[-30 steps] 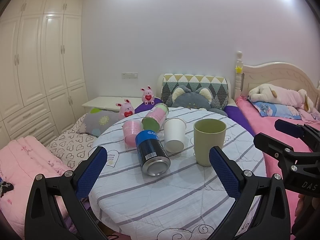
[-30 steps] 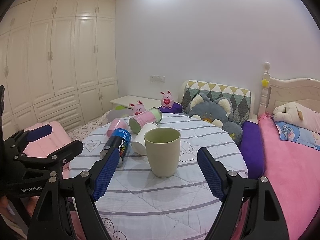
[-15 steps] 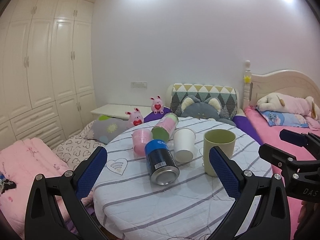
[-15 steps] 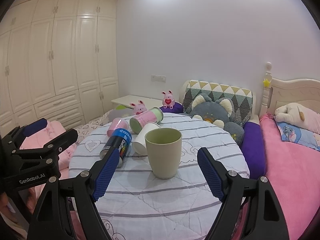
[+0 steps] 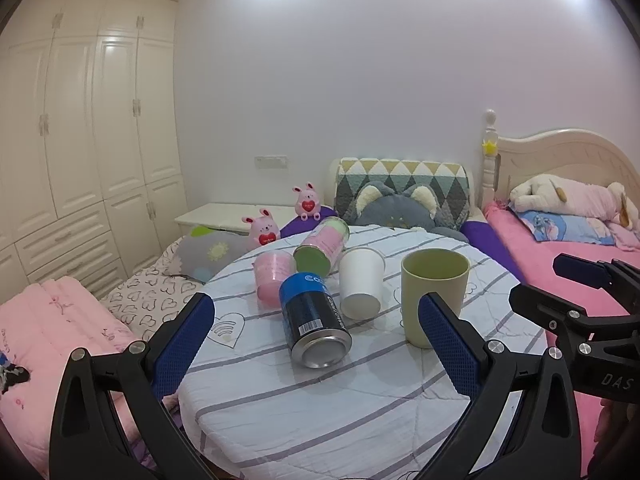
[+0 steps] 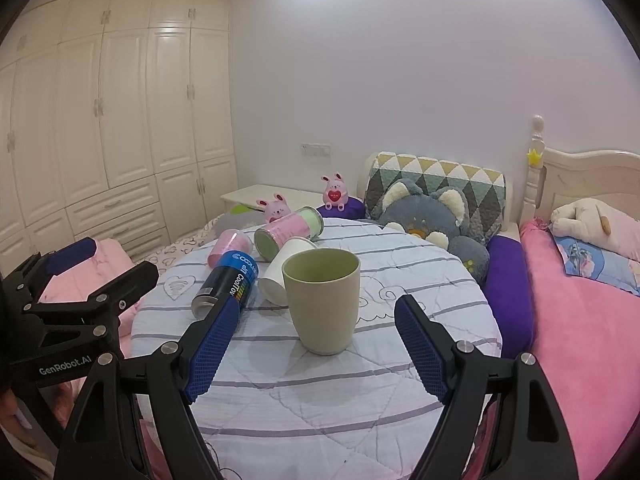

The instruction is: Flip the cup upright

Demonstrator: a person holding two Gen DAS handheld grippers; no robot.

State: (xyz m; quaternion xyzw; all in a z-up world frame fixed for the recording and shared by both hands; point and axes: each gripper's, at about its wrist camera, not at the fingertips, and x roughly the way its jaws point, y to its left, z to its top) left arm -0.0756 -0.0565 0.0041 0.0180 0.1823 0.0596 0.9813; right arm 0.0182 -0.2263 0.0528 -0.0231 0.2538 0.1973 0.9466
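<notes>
An olive green cup [image 5: 434,297] [image 6: 321,300] stands upright on the round table [image 5: 360,412] [image 6: 320,392]. My left gripper [image 5: 316,344] is open and empty, held back from the table's near edge. My right gripper [image 6: 314,348] is open and empty, with the green cup seen between its fingers but farther away. Each gripper shows at the side of the other's view.
On the table lie a blue can [image 5: 314,324] [image 6: 226,282], a white paper cup [image 5: 360,282], a pink cup [image 5: 273,276] and a pink-green tin [image 5: 322,248]. Beds with pink covers flank the table. Plush toys and pillows sit behind.
Both grippers have drawn back and risen a little from the table; the cup and other objects have not moved. Both stay open.
</notes>
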